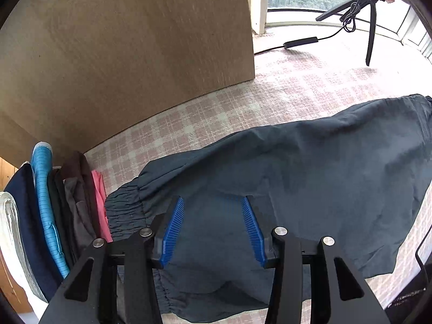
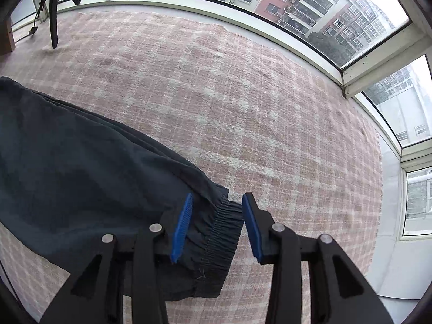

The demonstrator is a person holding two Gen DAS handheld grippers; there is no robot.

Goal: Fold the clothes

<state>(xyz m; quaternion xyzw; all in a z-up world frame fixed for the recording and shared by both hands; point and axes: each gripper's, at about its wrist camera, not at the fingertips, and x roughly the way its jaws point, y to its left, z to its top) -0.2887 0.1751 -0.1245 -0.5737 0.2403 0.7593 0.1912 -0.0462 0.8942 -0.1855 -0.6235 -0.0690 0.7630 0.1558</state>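
Dark teal-grey trousers [image 1: 297, 167] lie spread on the pink checked blanket [image 1: 243, 102]. Their gathered elastic waistband [image 1: 122, 210] points left toward a stack of clothes. My left gripper [image 1: 213, 202] hovers open over the upper part of the trousers, blue pads apart, nothing between them. In the right wrist view the trouser leg [image 2: 81, 167] runs in from the left and ends in a ribbed elastic cuff [image 2: 224, 232]. My right gripper [image 2: 217, 201] is open, its blue pads on either side of that cuff, not closed on it.
A stack of folded clothes [image 1: 54, 216] in white, navy, blue, grey and pink stands on edge at the left. A wooden panel [image 1: 121, 54] rises behind. A black tripod [image 1: 370, 13] with a cable stands near the windows [image 2: 324, 13]. The blanket [image 2: 243, 108] stretches wide to the right.
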